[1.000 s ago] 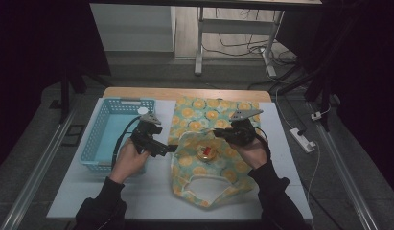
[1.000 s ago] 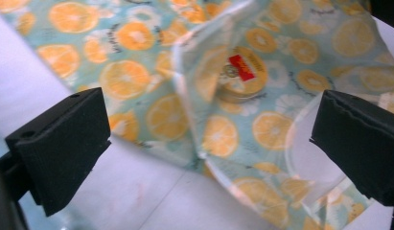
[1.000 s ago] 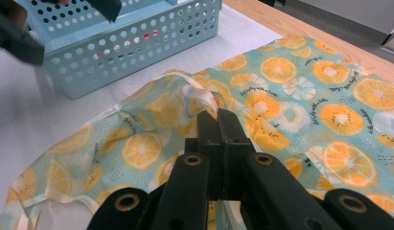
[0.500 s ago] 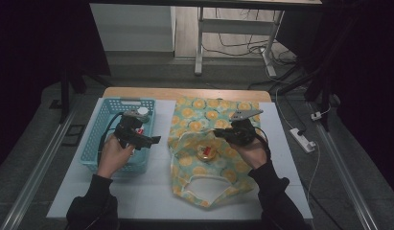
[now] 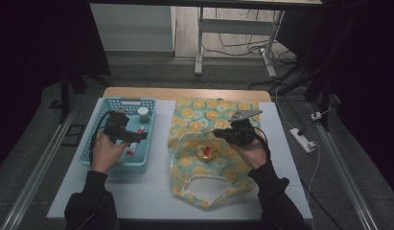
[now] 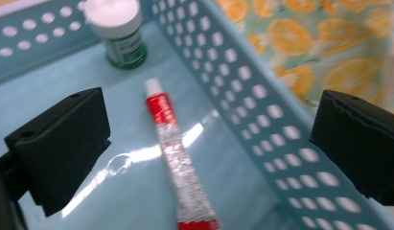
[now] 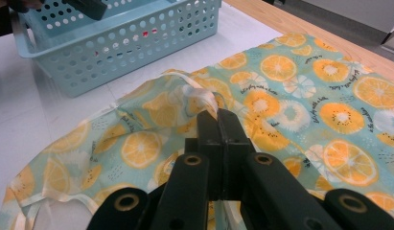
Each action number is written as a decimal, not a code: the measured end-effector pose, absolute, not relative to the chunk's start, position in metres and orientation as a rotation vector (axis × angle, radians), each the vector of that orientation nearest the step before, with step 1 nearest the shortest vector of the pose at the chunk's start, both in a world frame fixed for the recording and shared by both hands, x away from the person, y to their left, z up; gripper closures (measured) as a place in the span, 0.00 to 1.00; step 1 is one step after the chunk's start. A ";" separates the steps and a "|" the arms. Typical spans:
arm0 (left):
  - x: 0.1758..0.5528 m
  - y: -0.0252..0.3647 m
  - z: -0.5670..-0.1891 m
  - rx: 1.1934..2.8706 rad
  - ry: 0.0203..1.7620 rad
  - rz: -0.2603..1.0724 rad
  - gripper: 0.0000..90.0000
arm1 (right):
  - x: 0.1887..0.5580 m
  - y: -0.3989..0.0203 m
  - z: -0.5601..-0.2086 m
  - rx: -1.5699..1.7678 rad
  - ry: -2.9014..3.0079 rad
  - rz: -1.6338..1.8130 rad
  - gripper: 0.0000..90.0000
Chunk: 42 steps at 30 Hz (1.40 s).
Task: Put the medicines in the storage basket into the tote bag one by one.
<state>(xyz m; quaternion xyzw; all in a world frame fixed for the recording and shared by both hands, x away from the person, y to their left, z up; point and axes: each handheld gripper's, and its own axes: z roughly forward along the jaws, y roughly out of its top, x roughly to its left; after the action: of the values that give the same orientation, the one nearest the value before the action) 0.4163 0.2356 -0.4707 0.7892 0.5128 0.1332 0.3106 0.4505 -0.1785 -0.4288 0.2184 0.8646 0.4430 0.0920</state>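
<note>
With its jaws wide open and empty, the left gripper (image 6: 209,158) hangs over the red tube (image 6: 178,158) lying in the blue basket (image 5: 96,139), while the right gripper (image 7: 217,125) pinches the orange-print bag (image 7: 300,100) on the worktop (image 5: 151,191), so one jaw risks to catch the perforated basket wall.

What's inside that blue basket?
The blue basket holds a red tube lying flat and a white-capped green bottle standing upright. The floor behind the left gripper's jaws is hidden.

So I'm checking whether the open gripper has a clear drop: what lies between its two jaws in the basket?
In the left gripper view, the red-and-white tube lies on the basket floor between the left gripper jaws, untouched by either.
</note>
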 end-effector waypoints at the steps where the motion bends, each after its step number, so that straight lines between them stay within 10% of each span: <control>1: 0.418 0.236 -0.474 2.093 1.362 0.345 0.00 | 0.450 -0.178 -0.429 0.648 2.568 1.316 1.00; 28: 0.446 0.237 -0.518 2.312 1.591 0.177 0.05 | 0.449 -0.178 -0.428 0.632 2.564 1.319 1.00; 42: 0.443 0.232 -0.514 2.329 1.551 0.198 0.62 | 0.448 -0.177 -0.429 0.622 2.567 1.315 1.00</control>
<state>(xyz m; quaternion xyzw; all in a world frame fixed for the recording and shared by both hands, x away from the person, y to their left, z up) 0.4426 0.2316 -0.5139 0.8186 0.5450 0.0698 0.1675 0.4484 -0.1774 -0.4285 0.2098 0.8661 0.4436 0.0955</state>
